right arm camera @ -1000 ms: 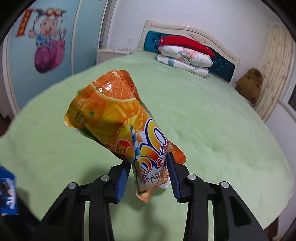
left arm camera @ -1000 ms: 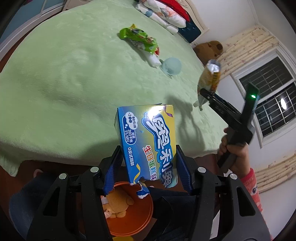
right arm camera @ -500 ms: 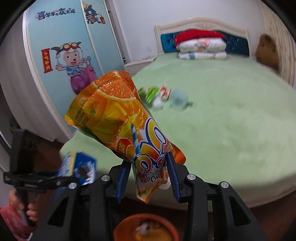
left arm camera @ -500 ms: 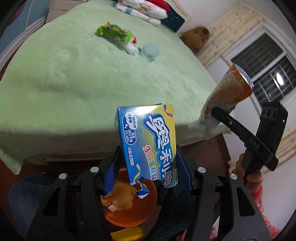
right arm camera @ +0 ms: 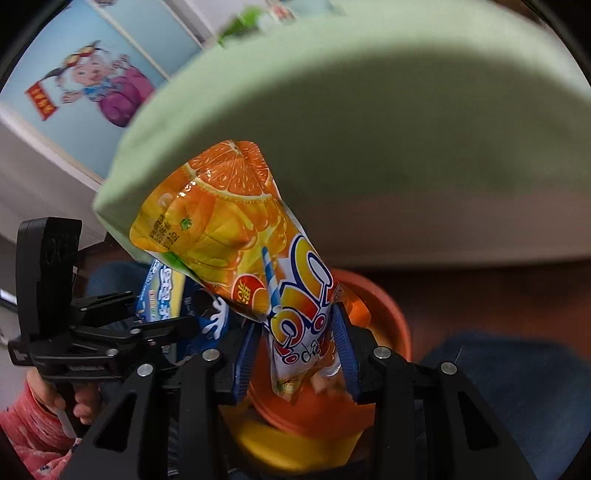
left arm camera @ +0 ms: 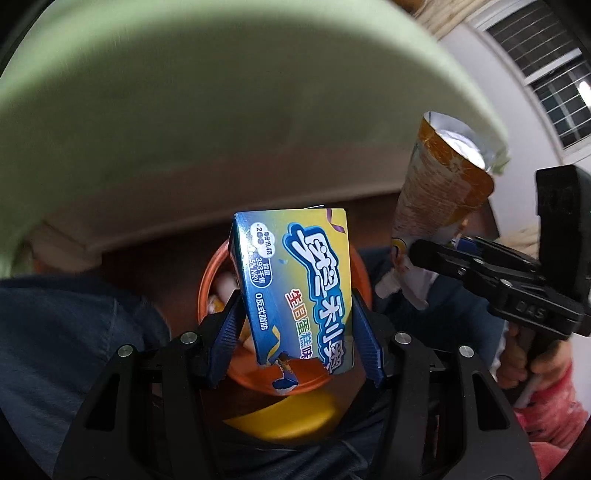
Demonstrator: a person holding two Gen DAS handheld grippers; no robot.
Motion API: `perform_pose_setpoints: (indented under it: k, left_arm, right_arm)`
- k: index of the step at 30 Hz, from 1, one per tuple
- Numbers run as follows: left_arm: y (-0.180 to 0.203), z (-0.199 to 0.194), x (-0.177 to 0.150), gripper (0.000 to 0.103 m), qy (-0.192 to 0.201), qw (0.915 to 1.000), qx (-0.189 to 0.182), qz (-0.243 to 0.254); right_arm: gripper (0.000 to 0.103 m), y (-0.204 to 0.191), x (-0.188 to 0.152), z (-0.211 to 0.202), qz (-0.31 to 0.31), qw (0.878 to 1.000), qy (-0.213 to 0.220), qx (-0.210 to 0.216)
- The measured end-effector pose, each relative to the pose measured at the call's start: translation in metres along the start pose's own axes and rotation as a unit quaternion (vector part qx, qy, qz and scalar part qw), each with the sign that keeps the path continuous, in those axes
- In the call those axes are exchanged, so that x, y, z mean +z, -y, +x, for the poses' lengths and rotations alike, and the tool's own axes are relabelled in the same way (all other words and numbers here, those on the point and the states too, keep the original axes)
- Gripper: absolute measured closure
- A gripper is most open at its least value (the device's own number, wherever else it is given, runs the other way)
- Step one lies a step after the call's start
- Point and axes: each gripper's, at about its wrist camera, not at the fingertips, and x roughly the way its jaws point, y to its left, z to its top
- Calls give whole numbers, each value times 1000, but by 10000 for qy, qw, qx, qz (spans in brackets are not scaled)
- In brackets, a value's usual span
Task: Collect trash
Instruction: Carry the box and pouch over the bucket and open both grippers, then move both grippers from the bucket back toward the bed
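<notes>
My left gripper (left arm camera: 295, 332) is shut on a blue and yellow snack carton (left arm camera: 295, 288), which stands upright between the blue pads. Right below it lies the orange bin (left arm camera: 207, 288) with small trash inside. My right gripper (right arm camera: 295, 343) is shut on the lower end of an orange juice pouch (right arm camera: 229, 229), and it too hangs over the orange bin (right arm camera: 388, 314). Each view shows the other gripper: the right gripper (left arm camera: 436, 254) with the pouch (left arm camera: 439, 206) at right, the left gripper (right arm camera: 177, 325) with the carton (right arm camera: 162, 291) at left.
The green bed blanket (left arm camera: 258, 92) overhangs close behind the bin. A person's jeans-clad knees (left arm camera: 74, 350) flank the bin, and a hand in a red sleeve (left arm camera: 546, 387) holds the right gripper. A green wrapper (right arm camera: 240, 22) lies far off on the bed. A wardrobe with a cartoon (right arm camera: 103, 92) stands at left.
Both grippers came down from over the bed and tipped downward, ending close together above the orange bin. The carton and the pouch stayed clamped throughout.
</notes>
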Motion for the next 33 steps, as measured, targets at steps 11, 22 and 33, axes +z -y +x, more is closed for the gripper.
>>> perform_pose_setpoints:
  k: [11,22,33]
  left_arm:
    - [-18,71,-24,38,-889,9937,651,-214]
    - [-16,65,-29,30,-886,9923,812,-294]
    - [-12,54,-25,30,-482,9941,934,-274]
  right_arm:
    - [35,12,-21,71,858,9900,-1111,-122]
    - [27,19,-26,61,945,9917,-844,-220]
    - [24,21,-18,40,704,9952,-557,-390]
